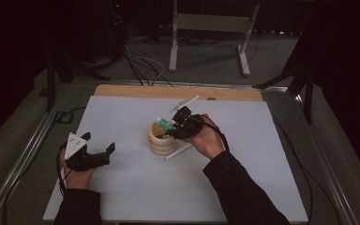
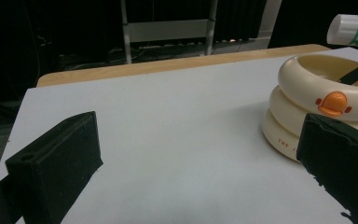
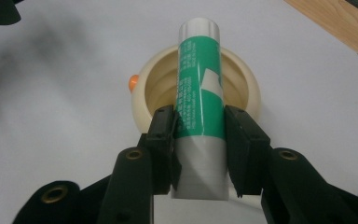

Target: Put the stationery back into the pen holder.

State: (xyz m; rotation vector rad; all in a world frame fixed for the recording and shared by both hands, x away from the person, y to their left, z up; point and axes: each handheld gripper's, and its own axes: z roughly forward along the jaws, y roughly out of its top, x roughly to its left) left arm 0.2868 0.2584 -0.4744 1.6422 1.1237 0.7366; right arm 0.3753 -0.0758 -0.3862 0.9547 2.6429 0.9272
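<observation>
A cream ringed cup point(image 1: 161, 139) with an orange button stands mid-table on the white sheet. My right gripper point(image 1: 172, 128) is shut on a green-and-white tube point(image 1: 165, 123), held level just above the cup's mouth. In the right gripper view the tube point(image 3: 199, 100) runs between both pads point(image 3: 165, 137) and points over the cup point(image 3: 156, 84). My left gripper point(image 1: 98, 143) rests at the left of the sheet, open with nothing between its fingers. In the left gripper view the cup point(image 2: 321, 109) stands at the right, with the tube's white end point(image 2: 352, 29) above it.
A white stick point(image 1: 178, 152) lies on the sheet point(image 1: 136, 187) just right of the cup; another white stick point(image 1: 184, 103) lies behind it. A wooden board edge point(image 1: 122, 90) runs along the far side. Metal rails border the table, with a frame and cables beyond.
</observation>
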